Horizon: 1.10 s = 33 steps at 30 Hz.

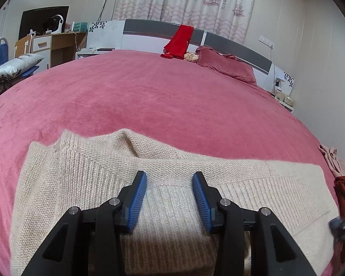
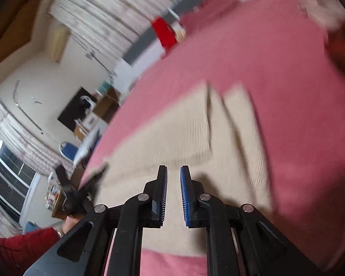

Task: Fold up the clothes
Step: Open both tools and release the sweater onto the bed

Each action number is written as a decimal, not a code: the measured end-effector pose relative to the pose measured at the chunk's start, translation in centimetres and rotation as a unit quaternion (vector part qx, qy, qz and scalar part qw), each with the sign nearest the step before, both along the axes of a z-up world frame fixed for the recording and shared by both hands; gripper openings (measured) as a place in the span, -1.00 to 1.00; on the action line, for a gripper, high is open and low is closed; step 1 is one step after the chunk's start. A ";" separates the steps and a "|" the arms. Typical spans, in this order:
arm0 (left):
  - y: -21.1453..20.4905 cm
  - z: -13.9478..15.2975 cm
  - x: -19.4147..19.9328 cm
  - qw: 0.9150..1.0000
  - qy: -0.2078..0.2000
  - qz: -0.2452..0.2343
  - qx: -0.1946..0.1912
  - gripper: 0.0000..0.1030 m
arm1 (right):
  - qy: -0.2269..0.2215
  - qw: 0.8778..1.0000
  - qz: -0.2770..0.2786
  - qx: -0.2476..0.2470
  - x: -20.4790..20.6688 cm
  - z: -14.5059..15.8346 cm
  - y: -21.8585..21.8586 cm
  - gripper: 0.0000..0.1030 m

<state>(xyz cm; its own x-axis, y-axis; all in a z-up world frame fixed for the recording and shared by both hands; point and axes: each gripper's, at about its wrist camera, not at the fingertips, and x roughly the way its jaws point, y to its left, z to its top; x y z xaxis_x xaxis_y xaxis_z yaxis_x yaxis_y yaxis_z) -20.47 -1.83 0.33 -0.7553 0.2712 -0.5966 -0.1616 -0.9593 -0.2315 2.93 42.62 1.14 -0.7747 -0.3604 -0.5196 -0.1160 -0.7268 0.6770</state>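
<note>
A cream knitted sweater (image 1: 172, 161) lies partly folded on the pink bed cover (image 1: 149, 92), its ribbed hem nearest me. My left gripper (image 1: 169, 174) hovers over that hem with its blue pads wide apart and nothing pressed between them. In the blurred right wrist view the same sweater (image 2: 172, 133) shows a folded panel and a sleeve lying flat. My right gripper (image 2: 173, 169) stands above the sweater's near edge, pads drawn almost together and empty. The left gripper (image 2: 94, 179) appears there at the sweater's left edge, held by a hand in a red sleeve (image 2: 23, 243).
A red garment (image 1: 180, 39) hangs over the grey headboard beside a dark pink pillow (image 1: 225, 65). Loose pink and rust clothes (image 1: 340, 177) lie at the bed's right edge. A desk (image 1: 55, 43) and a blue chair with a cushion (image 1: 18, 65) stand beyond the left side.
</note>
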 end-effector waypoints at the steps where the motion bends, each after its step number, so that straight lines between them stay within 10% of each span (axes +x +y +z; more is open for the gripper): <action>1: -0.3 0.0 -0.1 1.000 0.000 -0.001 0.007 -0.17 | -0.004 1.000 -0.023 -0.013 0.2 -1.1 0.9 -0.95; 8: -0.8 0.1 -0.1 1.000 -0.005 -0.004 0.010 -0.17 | 0.019 0.985 -0.157 -0.062 3.0 1.1 5.2 -0.81; 16: -3.6 3.8 4.1 0.997 0.024 0.043 0.066 -0.19 | 0.055 0.997 0.030 0.035 -8.0 7.8 -8.0 -0.78; 25: -10.4 -0.2 9.4 0.988 -0.016 0.108 0.108 -0.19 | 0.034 0.963 0.197 0.182 -16.5 5.6 -25.2 -0.65; 30: -13.5 -0.8 8.7 0.986 -0.035 0.105 0.123 -0.46 | 0.011 0.958 0.192 0.211 -17.3 1.7 -26.0 -0.52; 33: -17.5 -0.8 9.2 0.977 -0.055 0.186 0.091 -0.22 | 0.027 0.960 0.187 0.207 -15.7 1.5 -24.9 -0.52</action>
